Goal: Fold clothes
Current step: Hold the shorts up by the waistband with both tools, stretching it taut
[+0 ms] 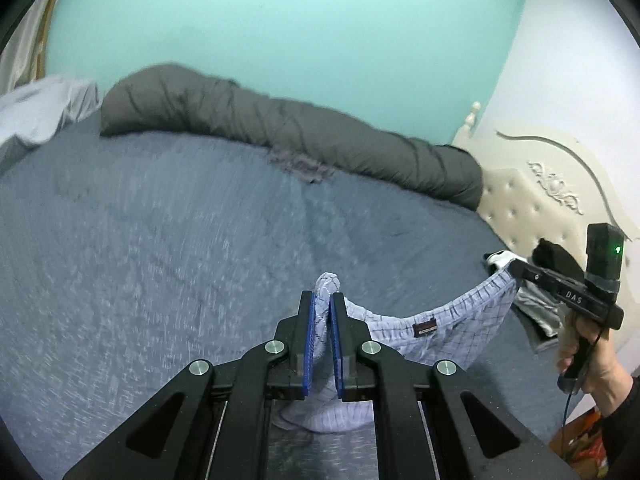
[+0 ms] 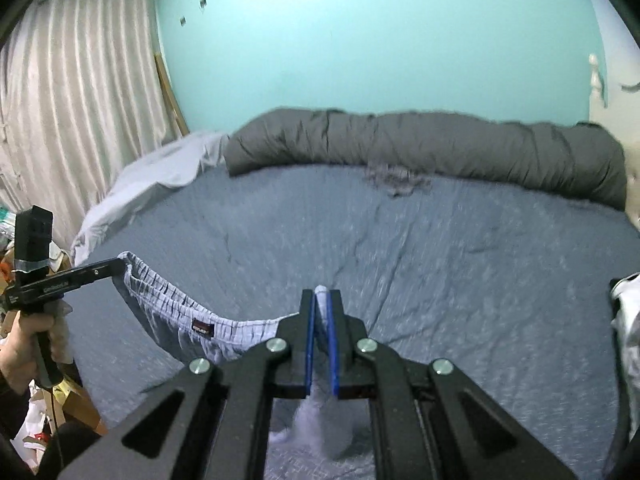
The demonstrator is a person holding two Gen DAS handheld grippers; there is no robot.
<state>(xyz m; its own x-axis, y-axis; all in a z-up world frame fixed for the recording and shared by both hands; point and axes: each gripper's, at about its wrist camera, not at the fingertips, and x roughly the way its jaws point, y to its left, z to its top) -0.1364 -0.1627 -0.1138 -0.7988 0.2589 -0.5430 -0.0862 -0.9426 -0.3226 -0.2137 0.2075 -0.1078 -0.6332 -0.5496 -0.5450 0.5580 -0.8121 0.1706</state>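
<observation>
Pale blue checked boxer shorts [image 1: 440,320] with a small dark label hang stretched by the waistband between my two grippers, above the blue bed sheet. My left gripper [image 1: 322,300] is shut on one end of the waistband. My right gripper [image 2: 320,298] is shut on the other end. The shorts also show in the right wrist view [image 2: 192,312], sagging in the middle. The right gripper shows at the right of the left wrist view [image 1: 516,268], and the left gripper at the left of the right wrist view [image 2: 122,266].
A rolled dark grey duvet [image 2: 420,144] lies along the far side of the bed [image 2: 440,248]. A cream headboard [image 1: 540,200] stands at the right, with dark and white clothes [image 1: 540,312] next to it. Curtains [image 2: 72,100] and floor clutter are at the left.
</observation>
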